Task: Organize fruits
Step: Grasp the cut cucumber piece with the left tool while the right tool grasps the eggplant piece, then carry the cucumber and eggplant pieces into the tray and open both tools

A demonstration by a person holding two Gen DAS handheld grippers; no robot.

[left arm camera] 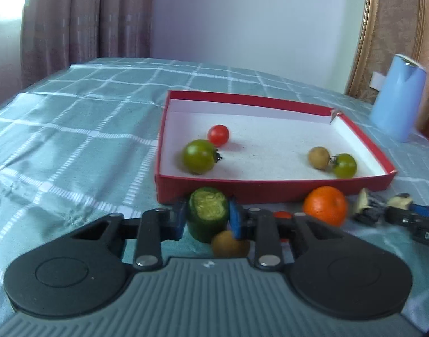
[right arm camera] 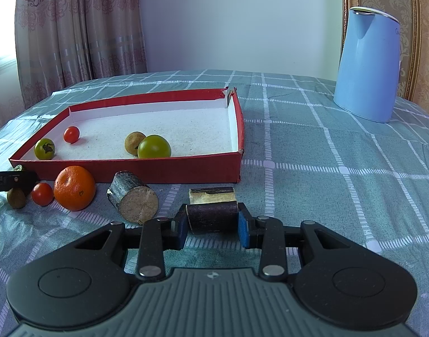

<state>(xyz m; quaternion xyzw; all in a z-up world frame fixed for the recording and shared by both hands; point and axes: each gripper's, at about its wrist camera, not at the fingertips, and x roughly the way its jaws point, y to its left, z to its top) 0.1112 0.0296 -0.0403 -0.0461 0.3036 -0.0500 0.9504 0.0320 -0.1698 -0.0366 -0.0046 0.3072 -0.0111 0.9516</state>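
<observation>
A red box [left arm camera: 273,193] [right arm camera: 147,168] with a white floor holds a red tomato [left arm camera: 218,135], two green tomatoes [left arm camera: 200,156] [left arm camera: 345,165] and a brown longan [left arm camera: 319,157]. My left gripper [left arm camera: 206,219] is shut on a green cucumber chunk [left arm camera: 207,213] in front of the box. A longan [left arm camera: 228,244], a small red tomato [right arm camera: 42,193] and an orange [left arm camera: 324,205] [right arm camera: 74,187] lie nearby. My right gripper [right arm camera: 211,223] is shut on a dark sugarcane piece [right arm camera: 211,216]. Two other cane pieces [right arm camera: 133,199] [right arm camera: 211,195] lie on the cloth.
A blue kettle [right arm camera: 366,67] [left arm camera: 397,98] stands at the back right on the teal checked tablecloth [right arm camera: 326,154]. Curtains hang at the back left and a chair back [right arm camera: 422,28] rises behind the kettle.
</observation>
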